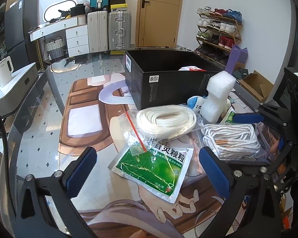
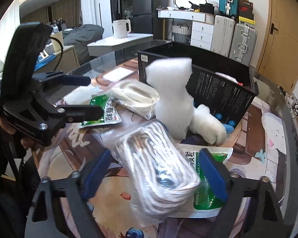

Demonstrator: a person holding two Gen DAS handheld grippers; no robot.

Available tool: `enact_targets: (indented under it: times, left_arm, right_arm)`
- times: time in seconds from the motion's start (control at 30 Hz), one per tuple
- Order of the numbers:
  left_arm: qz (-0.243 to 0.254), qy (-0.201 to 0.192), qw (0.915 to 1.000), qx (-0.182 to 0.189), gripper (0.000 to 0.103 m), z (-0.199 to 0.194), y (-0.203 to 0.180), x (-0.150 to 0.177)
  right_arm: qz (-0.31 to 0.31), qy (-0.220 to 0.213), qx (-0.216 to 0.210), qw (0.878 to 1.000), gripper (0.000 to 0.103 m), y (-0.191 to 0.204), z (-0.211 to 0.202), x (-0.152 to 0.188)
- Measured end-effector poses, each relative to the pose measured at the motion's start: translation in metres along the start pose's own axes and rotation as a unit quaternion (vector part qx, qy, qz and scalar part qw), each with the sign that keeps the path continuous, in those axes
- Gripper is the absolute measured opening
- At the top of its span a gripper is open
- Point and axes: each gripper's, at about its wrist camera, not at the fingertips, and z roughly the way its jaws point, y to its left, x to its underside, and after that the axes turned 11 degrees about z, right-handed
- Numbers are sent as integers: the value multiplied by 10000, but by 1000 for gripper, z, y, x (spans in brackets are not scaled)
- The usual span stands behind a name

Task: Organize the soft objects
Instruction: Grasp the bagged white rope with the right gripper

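- My right gripper (image 2: 155, 176) is standing spread around the bagged rope (image 2: 159, 170) lying on the desk (image 2: 268, 138), pads not pressing.
- My left gripper (image 1: 147, 170) is hovering spread over a green packet (image 1: 155, 168), empty.
- The black box (image 1: 168, 83) is sitting behind.

White walls, wooden door (image 1: 161, 13) far ahead of the claw, suitcases (image 1: 109, 29) and white drawers (image 1: 77, 37) ahead-left, shoe rack (image 1: 218, 29) ahead-right, glass worktop (image 1: 39, 119) below.

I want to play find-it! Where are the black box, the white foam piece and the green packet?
black box (image 1: 168, 83), left wrist view, on its front wall.
white foam piece (image 1: 220, 85), left wrist view, on its top block.
green packet (image 1: 155, 168), left wrist view, on its printed face.
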Motion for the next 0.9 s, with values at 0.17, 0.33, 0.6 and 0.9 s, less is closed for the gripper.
enact_targets:
  times: [0.17, 0.33, 0.6, 0.9]
  left_arm:
    - [-1, 54, 10000, 11, 103, 2, 0, 0]
    - [6, 59, 10000, 6, 103, 3, 0, 0]
    - [1, 60, 10000, 8, 103, 4, 0, 0]
    - [-2, 121, 9999, 13, 103, 6, 1, 1]
  right_arm:
    - [-117, 18, 9, 9999, 83, 4, 1, 0]
    - [-165, 18, 23, 9999, 67, 5, 1, 3]
    - [-118, 92, -109, 9998, 54, 0, 0, 5]
    - [-271, 22, -109, 9996, 45, 5, -7, 7]
